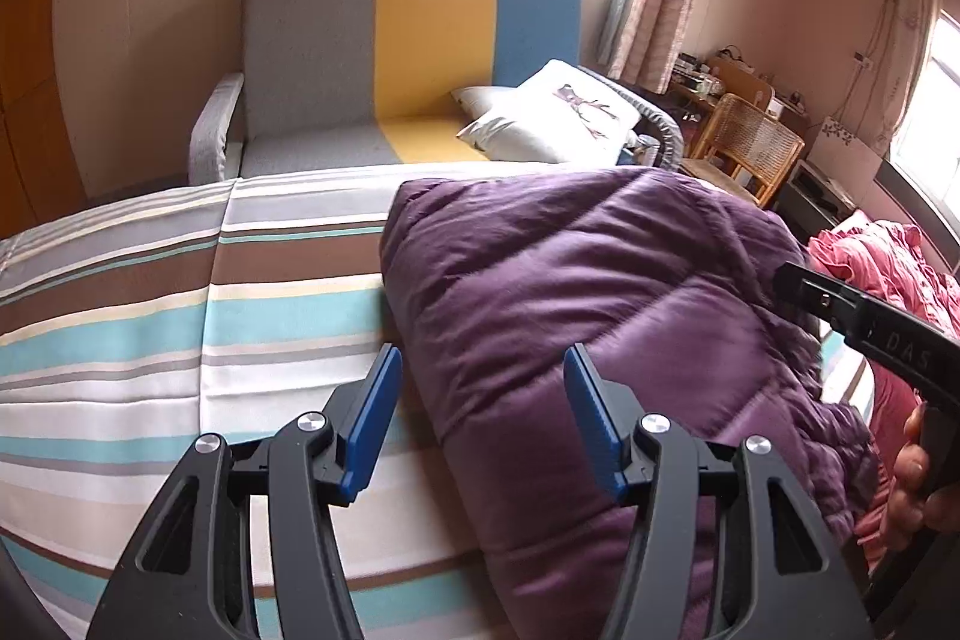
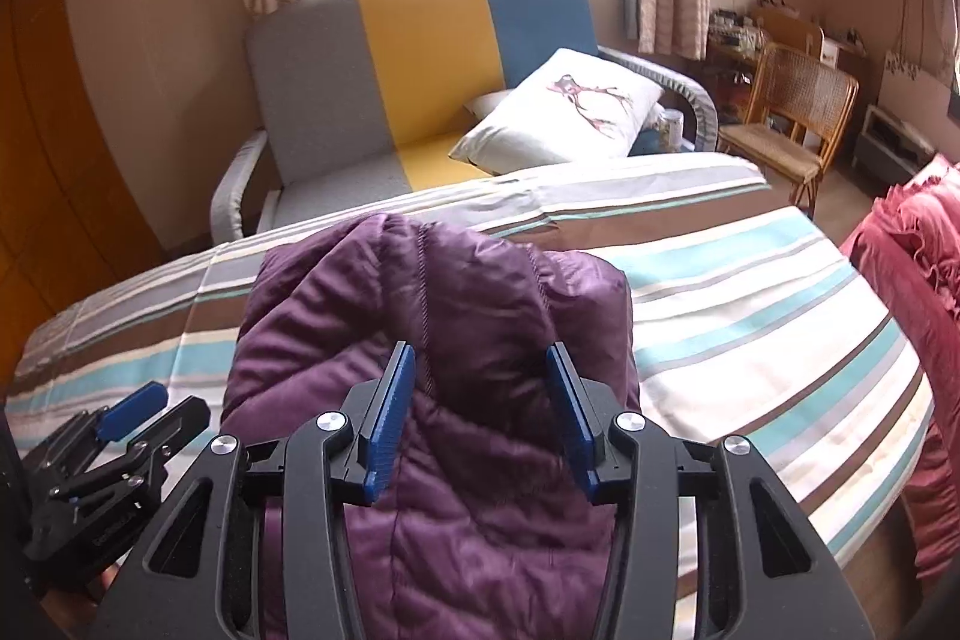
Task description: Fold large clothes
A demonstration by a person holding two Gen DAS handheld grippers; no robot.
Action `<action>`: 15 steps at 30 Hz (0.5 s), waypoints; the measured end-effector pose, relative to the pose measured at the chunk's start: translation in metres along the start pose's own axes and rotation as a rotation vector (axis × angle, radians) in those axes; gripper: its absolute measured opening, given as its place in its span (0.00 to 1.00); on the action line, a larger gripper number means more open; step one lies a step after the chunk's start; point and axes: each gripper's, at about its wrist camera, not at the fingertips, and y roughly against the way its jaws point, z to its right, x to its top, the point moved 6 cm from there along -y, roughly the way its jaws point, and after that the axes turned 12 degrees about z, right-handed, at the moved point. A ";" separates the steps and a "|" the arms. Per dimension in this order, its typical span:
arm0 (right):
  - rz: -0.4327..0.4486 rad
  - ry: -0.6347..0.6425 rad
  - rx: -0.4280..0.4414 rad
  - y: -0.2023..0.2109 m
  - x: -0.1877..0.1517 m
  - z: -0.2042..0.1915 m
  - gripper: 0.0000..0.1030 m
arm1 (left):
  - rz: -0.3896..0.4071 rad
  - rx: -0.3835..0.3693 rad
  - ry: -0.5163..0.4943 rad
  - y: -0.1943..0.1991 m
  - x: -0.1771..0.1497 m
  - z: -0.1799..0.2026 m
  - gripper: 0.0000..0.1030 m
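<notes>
Purple quilted down jacket [image 1: 600,292] lies in a folded, puffy bundle on the bed, on a bedsheet striped in brown, turquoise, grey and white [image 1: 150,328]. In the left wrist view the bundle fills the centre and right of the bed; its left edge runs down between the two blue-padded fingers.

Left gripper [image 1: 483,421]: fingers spread, nothing pinched. Its left pad [image 1: 375,424] stands over bare striped sheet, just beside the jacket's edge. Its right pad [image 1: 594,424] stands over the purple fabric. Whether either pad touches the cloth cannot be told from this angle.

Right gripper [image 2: 480,421]: fingers apart, partly spread, with the quilted fabric directly behind and below the gap. A stitched seam of the jacket [image 2: 456,370] runs up between the pads. The pads do not visibly press on any fold; contact cannot be confirmed. The jacket's rounded top fold rises beyond the fingertips.

The right wrist view shows the left gripper [image 2: 129,409] low at the left, beside the jacket's left flank. The left wrist view shows the right gripper's black body at the right edge, over the jacket's far side, with a hand [image 1: 912,478] on its handle.

Surroundings: crumpled red-pink fabric [image 2: 924,292] at the bed's right side; grey, yellow and blue sofa [image 2: 414,64] beyond the bed, carrying a white printed cushion [image 2: 564,112]; wicker chair [image 2: 792,112] further right.
</notes>
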 end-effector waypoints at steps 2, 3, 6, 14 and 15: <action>-0.019 -0.005 -0.006 -0.009 0.001 0.002 0.42 | -0.008 0.012 0.010 -0.008 0.003 -0.006 0.54; -0.027 -0.006 -0.009 -0.013 0.001 0.002 0.42 | -0.014 0.019 0.016 -0.012 0.004 -0.009 0.54; -0.052 0.005 -0.023 -0.022 -0.003 0.003 0.39 | -0.030 0.035 0.034 -0.023 0.003 -0.017 0.54; -0.135 0.040 -0.092 -0.044 -0.020 0.017 0.39 | -0.064 0.020 0.022 -0.039 -0.004 -0.011 0.53; -0.143 0.044 -0.094 -0.045 -0.022 0.019 0.39 | -0.066 0.018 0.021 -0.040 -0.004 -0.010 0.53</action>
